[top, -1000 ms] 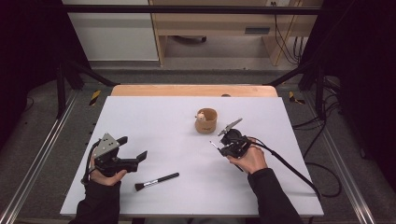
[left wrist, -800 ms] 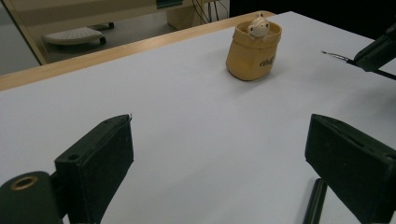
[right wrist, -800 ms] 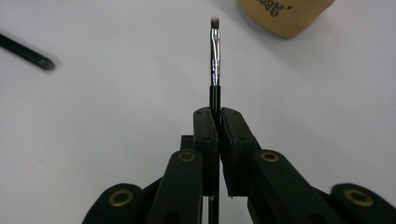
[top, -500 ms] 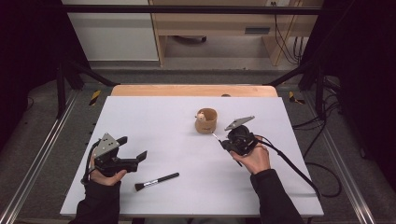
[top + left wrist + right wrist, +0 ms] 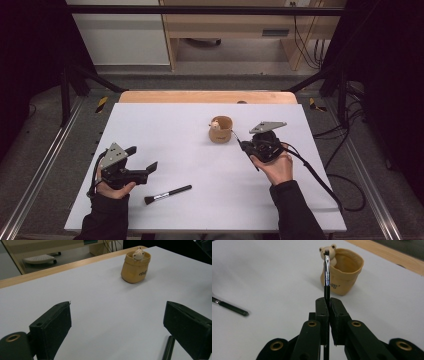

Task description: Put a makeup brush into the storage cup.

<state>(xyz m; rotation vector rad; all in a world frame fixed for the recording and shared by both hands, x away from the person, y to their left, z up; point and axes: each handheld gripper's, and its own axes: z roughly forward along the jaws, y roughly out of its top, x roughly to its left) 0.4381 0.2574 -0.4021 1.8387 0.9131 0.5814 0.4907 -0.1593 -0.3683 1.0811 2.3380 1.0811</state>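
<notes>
High view, left to right. The left gripper (image 5: 142, 170) rests in the person's left hand (image 5: 111, 186) at the near left of the white table (image 5: 165, 125), its jaws spread wide with nothing between them; in the left gripper view the two black pads (image 5: 53, 325) stand well apart over bare tabletop. Just to its right, near the front edge, lies a large black brush (image 5: 167, 193), bristles toward the left, untouched. Farther right and toward the far side stands a small tan cup (image 5: 220, 129) with a little bear figure (image 5: 215, 124) at its rim. At the right, the right gripper (image 5: 243, 145), carried in the person's right hand (image 5: 276, 165), is clamped tight on a thin brush (image 5: 326, 272). In the right gripper view this thin brush rises upright from between the closed pads, silver ferrule and dark tip lined up in front of the bear figure, near the cup but apart from it.
</notes>
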